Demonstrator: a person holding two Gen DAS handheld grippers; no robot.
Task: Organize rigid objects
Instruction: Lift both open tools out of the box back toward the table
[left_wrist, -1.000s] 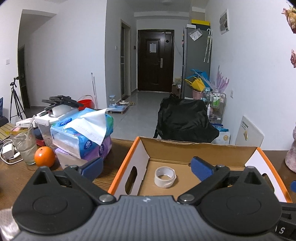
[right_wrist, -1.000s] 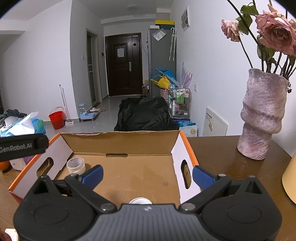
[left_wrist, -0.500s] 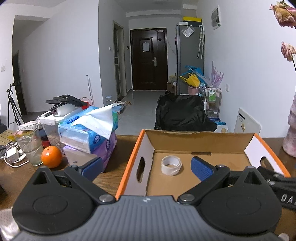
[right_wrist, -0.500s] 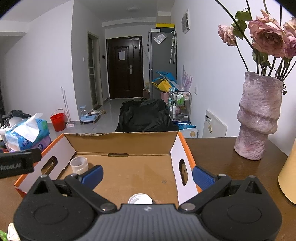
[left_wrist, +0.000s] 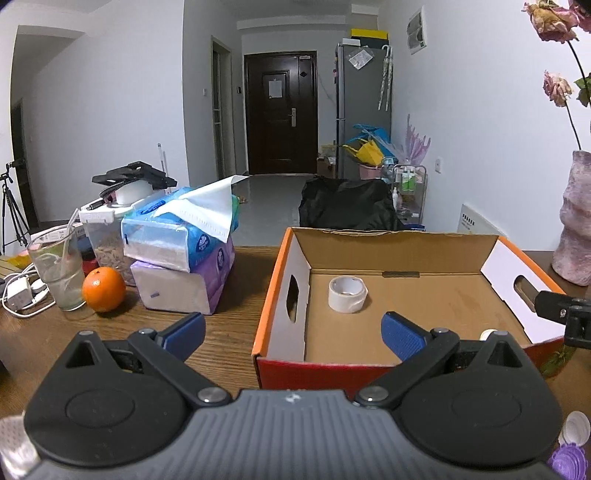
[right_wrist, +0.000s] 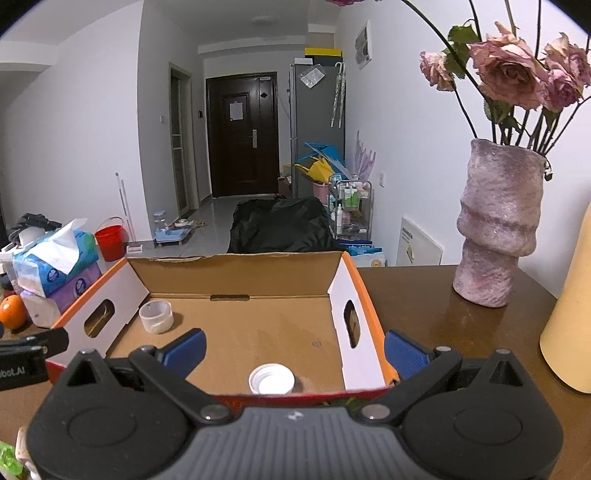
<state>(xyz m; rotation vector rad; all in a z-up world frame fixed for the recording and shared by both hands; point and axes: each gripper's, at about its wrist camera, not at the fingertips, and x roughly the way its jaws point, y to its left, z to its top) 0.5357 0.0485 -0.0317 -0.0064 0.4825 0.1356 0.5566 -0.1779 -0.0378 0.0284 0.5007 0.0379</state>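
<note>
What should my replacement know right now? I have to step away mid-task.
Left gripper: open, empty, at the box's near left corner.
Right gripper: open, empty, over the box's near right.
In the cardboard box: tape roll at far left, white cap by the near wall.
Left: a white lid and purple piece lie on the table outside.

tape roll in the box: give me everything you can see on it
The tape roll is a short, wide ring of whitish, slightly translucent tape with an open core. It lies flat, hole up, on the brown floor of the cardboard box, in the far corner near the white side wall with the oval handle cutout. It looks close to that wall but apart from it. Nothing rests on it. Neither gripper touches it. The right wrist view shows it as well.
</note>
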